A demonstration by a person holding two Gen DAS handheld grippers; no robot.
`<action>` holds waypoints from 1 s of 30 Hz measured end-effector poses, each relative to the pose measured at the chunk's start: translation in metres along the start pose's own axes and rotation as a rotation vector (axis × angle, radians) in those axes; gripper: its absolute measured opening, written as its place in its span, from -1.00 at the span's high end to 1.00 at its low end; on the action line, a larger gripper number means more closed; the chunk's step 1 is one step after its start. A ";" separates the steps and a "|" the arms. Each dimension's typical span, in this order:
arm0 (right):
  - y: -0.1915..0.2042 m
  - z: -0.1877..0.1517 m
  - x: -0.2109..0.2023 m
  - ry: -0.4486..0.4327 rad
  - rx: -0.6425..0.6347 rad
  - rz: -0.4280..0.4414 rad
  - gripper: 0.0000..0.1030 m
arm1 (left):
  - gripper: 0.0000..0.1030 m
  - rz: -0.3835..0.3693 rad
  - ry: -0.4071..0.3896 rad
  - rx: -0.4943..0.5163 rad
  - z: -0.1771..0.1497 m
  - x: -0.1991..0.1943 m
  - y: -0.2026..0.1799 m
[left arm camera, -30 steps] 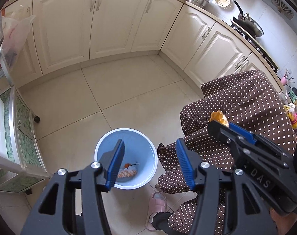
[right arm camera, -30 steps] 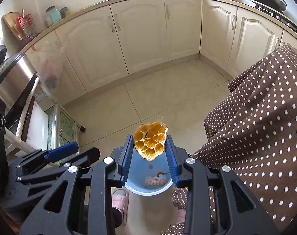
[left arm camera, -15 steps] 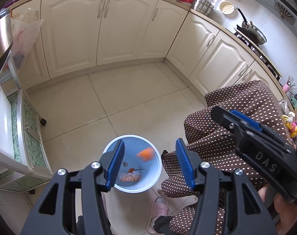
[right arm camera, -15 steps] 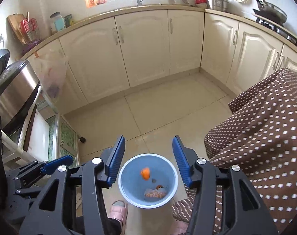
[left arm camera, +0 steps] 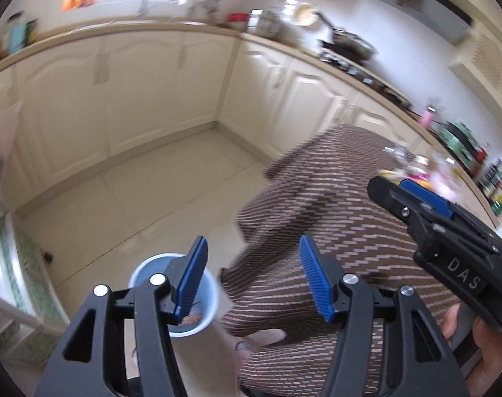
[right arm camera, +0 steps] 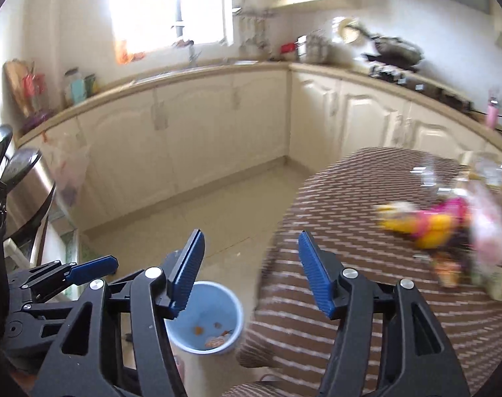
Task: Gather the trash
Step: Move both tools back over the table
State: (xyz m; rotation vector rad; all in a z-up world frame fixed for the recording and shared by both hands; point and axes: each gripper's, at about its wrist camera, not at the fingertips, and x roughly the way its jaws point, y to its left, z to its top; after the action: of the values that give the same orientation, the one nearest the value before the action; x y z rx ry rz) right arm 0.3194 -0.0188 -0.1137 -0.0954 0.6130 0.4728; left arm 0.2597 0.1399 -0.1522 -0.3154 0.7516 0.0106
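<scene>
A blue bin stands on the tiled floor by the table, with orange peel scraps at its bottom. My right gripper hangs high above the bin's edge, its jaws opening with nothing between them. Its side shows over the cloth in the left wrist view. My left gripper is open too, widening a little, and empty; it sits to the left in the right wrist view. A blurred heap of yellow and pink rubbish lies on the brown dotted tablecloth.
Cream cabinets under a worktop run around the far side, with a stove and pan at the right. A steel appliance and a hanging plastic bag stand left. A person's hand holds the right gripper.
The right gripper let go of the orange peel, which fell into the bin, and its jaws widened. Both grippers rose and swung right, toward the table; the bin now looks smaller and lower.
</scene>
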 end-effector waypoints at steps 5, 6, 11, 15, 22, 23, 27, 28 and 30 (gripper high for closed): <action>-0.068 -0.010 -0.053 -0.056 0.069 -0.133 -0.16 | -0.20 -0.087 0.017 0.109 -0.001 0.003 -0.072; -0.084 -0.013 -0.063 -0.065 0.087 -0.162 -0.17 | -0.21 -0.103 0.023 0.133 -0.001 0.005 -0.086; -0.145 -0.030 -0.091 -0.079 0.163 -0.288 -0.18 | -0.21 -0.149 0.047 0.232 -0.001 0.023 -0.152; -0.184 -0.036 -0.087 -0.030 0.225 -0.311 -0.25 | -0.21 -0.155 0.065 0.258 0.003 0.039 -0.183; -0.202 -0.020 -0.044 0.043 0.192 -0.287 -0.35 | -0.28 -0.114 0.072 0.282 0.018 0.060 -0.197; -0.203 -0.017 -0.035 0.063 0.181 -0.301 -0.35 | -0.28 -0.106 0.075 0.287 0.020 0.064 -0.197; -0.215 -0.013 -0.014 0.104 0.214 -0.235 0.21 | -0.28 -0.095 0.086 0.320 0.029 0.079 -0.205; -0.216 -0.014 -0.014 0.092 0.219 -0.238 0.28 | -0.28 -0.094 0.087 0.324 0.030 0.083 -0.207; -0.215 -0.016 -0.020 0.066 0.213 -0.250 0.43 | -0.29 -0.098 0.084 0.331 0.034 0.091 -0.211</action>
State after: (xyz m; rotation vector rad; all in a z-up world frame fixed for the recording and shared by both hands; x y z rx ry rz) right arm 0.3947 -0.2218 -0.1262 0.0155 0.7027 0.1611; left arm 0.3745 -0.0613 -0.1313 -0.0367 0.8061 -0.2188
